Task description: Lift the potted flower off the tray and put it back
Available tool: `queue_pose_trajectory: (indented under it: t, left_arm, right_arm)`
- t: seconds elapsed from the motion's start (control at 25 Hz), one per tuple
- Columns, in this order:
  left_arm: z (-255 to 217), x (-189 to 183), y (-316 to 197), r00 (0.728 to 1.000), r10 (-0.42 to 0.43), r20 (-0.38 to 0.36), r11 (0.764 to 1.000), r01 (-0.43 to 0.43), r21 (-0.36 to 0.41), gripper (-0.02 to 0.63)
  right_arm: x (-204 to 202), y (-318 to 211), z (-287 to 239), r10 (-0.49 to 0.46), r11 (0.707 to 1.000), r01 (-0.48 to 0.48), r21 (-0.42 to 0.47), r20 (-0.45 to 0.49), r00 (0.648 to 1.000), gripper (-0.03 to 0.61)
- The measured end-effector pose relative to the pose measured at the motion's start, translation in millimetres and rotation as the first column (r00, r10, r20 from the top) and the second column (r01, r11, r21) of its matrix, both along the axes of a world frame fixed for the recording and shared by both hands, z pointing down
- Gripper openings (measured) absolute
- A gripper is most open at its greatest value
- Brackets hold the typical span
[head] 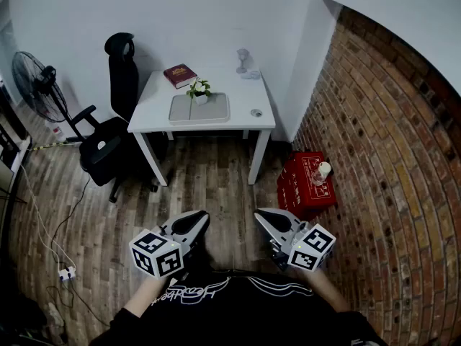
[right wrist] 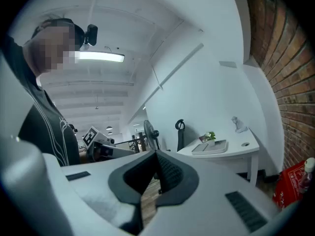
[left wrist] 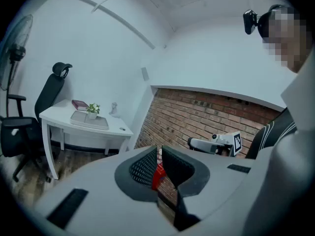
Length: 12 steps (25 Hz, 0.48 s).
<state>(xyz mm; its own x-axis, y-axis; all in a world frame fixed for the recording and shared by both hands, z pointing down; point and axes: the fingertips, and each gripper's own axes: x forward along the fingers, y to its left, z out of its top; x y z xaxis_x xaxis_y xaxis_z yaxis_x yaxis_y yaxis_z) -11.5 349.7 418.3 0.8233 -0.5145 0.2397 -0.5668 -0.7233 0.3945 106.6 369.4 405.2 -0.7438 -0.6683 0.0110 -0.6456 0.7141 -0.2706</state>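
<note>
The potted flower point(head: 199, 90) is seen at the far edge of the tray point(head: 209, 111) on the counter point(head: 253, 96), well apart from both tongs. The right tongs point(head: 261, 214) are pressed together and empty. The left tongs point(head: 203, 215) are closed to a thin slit, with nothing held. The counter should be approached first. The pot, not the stems, should then be clamped and raised straight. No writing can be read on the book point(head: 179, 75), the red crate point(head: 306, 186) or the shirt.
</note>
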Motion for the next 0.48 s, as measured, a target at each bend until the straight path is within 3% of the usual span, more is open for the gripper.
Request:
queue_pose_trajectory:
  t: [0.48]
  left_arm:
    - [0,29,2,0.998,0.056,0.017,0.998,-0.056,0.001,0.052]
  right_arm:
    - [36,6,-4,0.091,0.996,-0.092,0.013,0.020,0.996,0.003]
